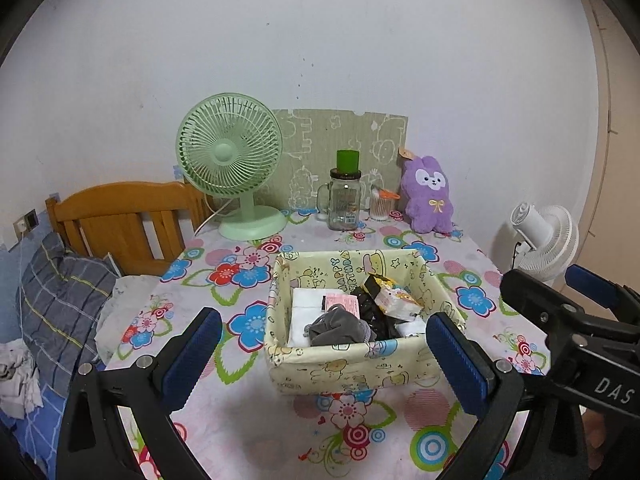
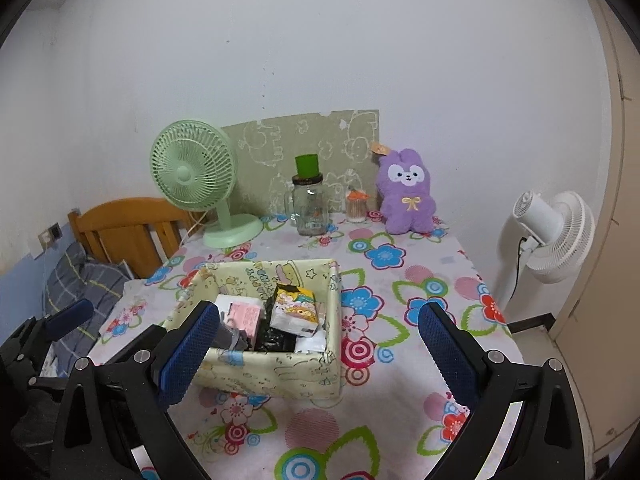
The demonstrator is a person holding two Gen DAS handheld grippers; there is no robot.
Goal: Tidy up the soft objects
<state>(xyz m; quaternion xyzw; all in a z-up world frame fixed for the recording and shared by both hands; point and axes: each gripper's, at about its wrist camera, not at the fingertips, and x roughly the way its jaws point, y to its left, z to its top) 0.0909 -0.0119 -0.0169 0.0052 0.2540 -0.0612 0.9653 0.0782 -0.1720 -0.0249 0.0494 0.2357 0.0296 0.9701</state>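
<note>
While both tools hung above the near edge of the flowered tablecloth (image 1: 248,412), neither held anything. The left gripper (image 1: 320,360) had its blue-padded fingers (image 1: 188,364) spread wide apart, framing the pale yellow fabric basket (image 1: 340,372) that sat near the middle of the table. The right gripper (image 2: 320,356) was likewise spread wide and empty, its left pad overlapping the basket's near corner in its own view, though contact could not be judged.

Inside the basket lay a crumpled grey cloth (image 1: 336,330) at the front, a pink packet (image 1: 340,303) on folded white fabric (image 1: 306,312), a black crinkled item (image 1: 372,312) and a yellow-and-white cartoon tissue pack (image 2: 296,312) tilted on top.

Along the back edge stood a green desk fan (image 1: 232,168), a glass mug-jar (image 1: 345,204) with a green cup (image 1: 347,161) on its lid, a cotton-swab container (image 1: 380,204), and a purple plush bunny (image 1: 428,196) upright against the wall, well apart from the basket. A white floor fan (image 2: 556,236) stood beyond the table's right side.
</note>
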